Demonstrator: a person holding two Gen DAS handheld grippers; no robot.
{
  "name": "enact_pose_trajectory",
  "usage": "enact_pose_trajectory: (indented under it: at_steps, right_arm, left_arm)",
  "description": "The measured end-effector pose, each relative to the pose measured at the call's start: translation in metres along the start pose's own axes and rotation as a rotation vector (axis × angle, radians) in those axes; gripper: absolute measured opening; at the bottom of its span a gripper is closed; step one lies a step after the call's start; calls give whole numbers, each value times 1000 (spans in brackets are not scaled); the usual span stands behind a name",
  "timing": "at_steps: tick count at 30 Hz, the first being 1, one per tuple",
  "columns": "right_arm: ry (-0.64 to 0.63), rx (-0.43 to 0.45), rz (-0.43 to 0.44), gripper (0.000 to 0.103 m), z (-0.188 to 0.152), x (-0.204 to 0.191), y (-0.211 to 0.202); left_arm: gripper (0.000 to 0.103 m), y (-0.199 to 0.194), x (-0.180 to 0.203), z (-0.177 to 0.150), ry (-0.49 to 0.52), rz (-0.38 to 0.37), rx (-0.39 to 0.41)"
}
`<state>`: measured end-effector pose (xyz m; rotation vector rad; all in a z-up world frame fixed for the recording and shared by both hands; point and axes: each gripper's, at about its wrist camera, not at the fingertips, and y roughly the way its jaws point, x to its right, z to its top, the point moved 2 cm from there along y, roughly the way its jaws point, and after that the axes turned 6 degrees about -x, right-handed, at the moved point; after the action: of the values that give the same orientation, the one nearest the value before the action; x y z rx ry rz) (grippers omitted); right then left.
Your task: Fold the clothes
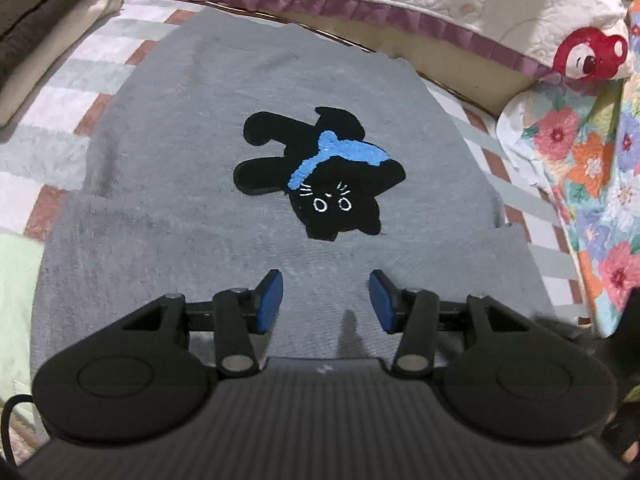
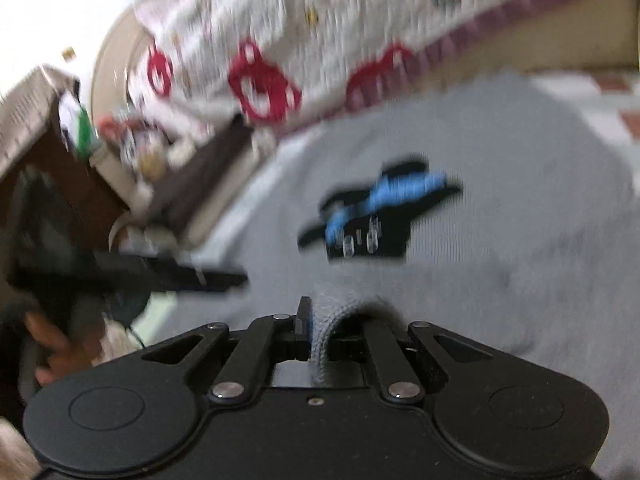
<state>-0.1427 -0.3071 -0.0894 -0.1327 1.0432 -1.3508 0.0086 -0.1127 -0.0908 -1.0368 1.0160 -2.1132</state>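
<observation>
Checked bedding (image 1: 60, 92) in pink, white and grey runs under everything we see, and along the top of the left wrist view a quilted white cover with red bears (image 1: 520, 4) curves past, its upper part cut off by the frame. On the right edge we get a floral cloth (image 1: 592, 168), only partly in shot. Spread flat across the middle lies the grey garment (image 1: 168, 208), a black cat patch with a blue scarf (image 1: 320, 172) sitting at its centre. We have the left gripper (image 1: 325, 296) low in the frame, blue pads (image 1: 269, 300) spread wide over the grey cloth with nothing between them; whether they touch the fabric, we cannot tell.

Over to the right wrist view, and it is badly smeared by motion blur. We can still pick out the right gripper (image 2: 316, 332) at bottom centre, clamped narrow on a raised ridge of the grey garment (image 2: 500, 208), with only one blue pad (image 2: 304, 320) showing and the other buried behind the fold. At the left edge a hand (image 2: 48, 344) and a dark blurred shape show, too smeared for us to read.
</observation>
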Motion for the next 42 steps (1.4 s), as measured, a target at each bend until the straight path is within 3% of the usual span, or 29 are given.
enact_pose_trajectory:
  at_steps: [6, 7, 9, 11, 16, 18, 21, 24, 27, 32, 34, 39, 42]
  right_arm:
    - [-7, -99, -22, 15, -24, -6, 12]
    - [0, -93, -22, 20, -25, -6, 12]
    - [68, -61, 16, 55, -23, -3, 7]
    - [160, -22, 61, 62, -22, 2, 2]
    - [324, 20, 78, 58, -21, 24, -1]
    - [388, 37, 85, 8, -20, 32, -3]
    - [396, 103, 125, 9, -12, 34, -6]
    - [247, 165, 176, 9, -4, 8, -17]
    - [114, 64, 244, 9, -4, -15, -7]
    - [224, -110, 181, 13, -24, -1, 28]
    - [229, -133, 178, 14, -26, 1, 28]
    - [98, -140, 130, 32, -25, -4, -3]
    - [137, -71, 103, 35, -27, 16, -40]
  left_arm:
    - [52, 9, 19, -8, 57, -73, -27]
    - [52, 11, 25, -9, 78, -75, -34]
    - [52, 14, 33, -12, 114, -55, -37]
    - [52, 15, 37, -15, 138, -35, -38]
    - [53, 10, 40, -16, 157, -51, -26]
    - [53, 8, 42, -15, 156, -49, -14]
    - [53, 1, 42, -11, 131, -41, 13]
    - [53, -10, 37, -8, 100, -44, 51]
    - [56, -11, 28, -6, 66, -37, 45]
    - [56, 4, 24, -13, 73, 22, -14]
    - [56, 9, 25, -16, 78, 18, -39]
    - [56, 11, 37, -21, 99, -21, -63]
    - [58, 10, 49, -20, 130, -53, -75]
